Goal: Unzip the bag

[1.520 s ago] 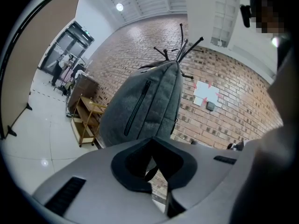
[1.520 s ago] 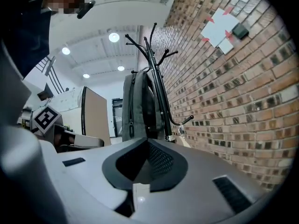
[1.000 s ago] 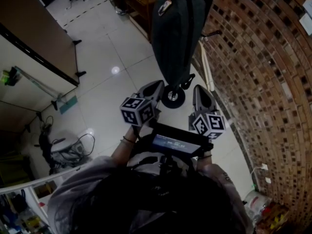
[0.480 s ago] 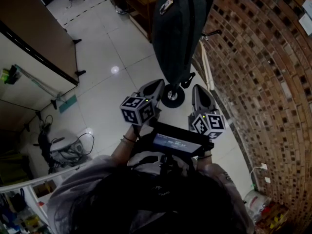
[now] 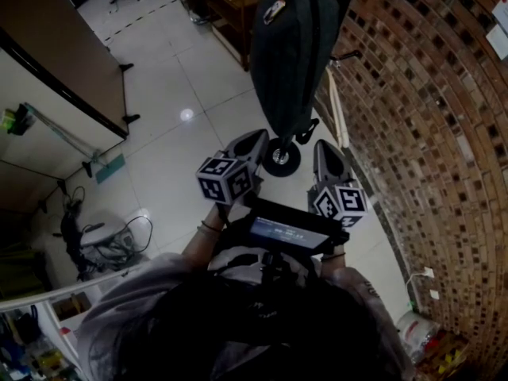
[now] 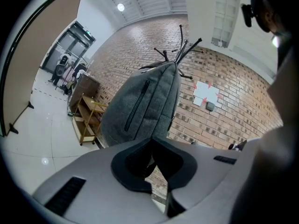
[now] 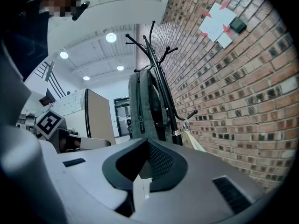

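A grey backpack (image 5: 295, 50) hangs upright from a black coat stand (image 6: 180, 50) beside the brick wall. It fills the middle of the left gripper view (image 6: 145, 106), where a closed front zipper (image 6: 136, 105) runs down its face. In the right gripper view I see the backpack (image 7: 145, 106) edge-on, with a zipper pull (image 7: 140, 120) hanging on its side. My left gripper (image 5: 255, 139) and right gripper (image 5: 325, 145) are side by side below the bag, apart from it. Both have their jaws closed together with nothing between them.
The stand's wheeled base (image 5: 280, 159) sits on the white tile floor just ahead of the grippers. A wooden shelf cart (image 6: 86, 118) stands behind the bag. The brick wall (image 5: 429, 117) runs along the right. A brown partition (image 5: 55, 54) is at the left.
The head view has shifted very slightly, so the bag sits a touch further right. Both grippers stay in the same place, still shut.
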A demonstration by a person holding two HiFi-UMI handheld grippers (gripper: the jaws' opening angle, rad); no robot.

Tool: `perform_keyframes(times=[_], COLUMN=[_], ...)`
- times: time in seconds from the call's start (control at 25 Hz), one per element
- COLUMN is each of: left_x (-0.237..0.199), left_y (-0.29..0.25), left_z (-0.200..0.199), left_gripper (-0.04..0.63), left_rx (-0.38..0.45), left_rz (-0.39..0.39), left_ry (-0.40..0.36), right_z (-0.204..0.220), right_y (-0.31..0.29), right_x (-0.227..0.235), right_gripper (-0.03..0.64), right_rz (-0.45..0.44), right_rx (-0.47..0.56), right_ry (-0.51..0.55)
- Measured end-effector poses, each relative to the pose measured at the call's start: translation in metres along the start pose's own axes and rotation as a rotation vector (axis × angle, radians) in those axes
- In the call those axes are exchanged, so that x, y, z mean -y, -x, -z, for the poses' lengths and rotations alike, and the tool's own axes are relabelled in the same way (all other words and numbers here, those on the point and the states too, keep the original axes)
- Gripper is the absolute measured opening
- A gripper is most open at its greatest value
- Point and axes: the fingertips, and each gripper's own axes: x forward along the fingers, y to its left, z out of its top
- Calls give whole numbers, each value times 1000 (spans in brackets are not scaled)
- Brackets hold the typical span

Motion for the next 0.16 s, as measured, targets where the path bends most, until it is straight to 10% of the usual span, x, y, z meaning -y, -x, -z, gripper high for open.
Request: perform_keyframes(times=[0.16], left_x=[0], left_y=[1], left_z=[-1], left_gripper=[11], left_rx=[6], left_rz=[5], left_ry=[10], right_z=[0], right_y=[1], right_x=[2], right_gripper=[-8], right_rz=[4], right_rx=[4], right_ry=[0])
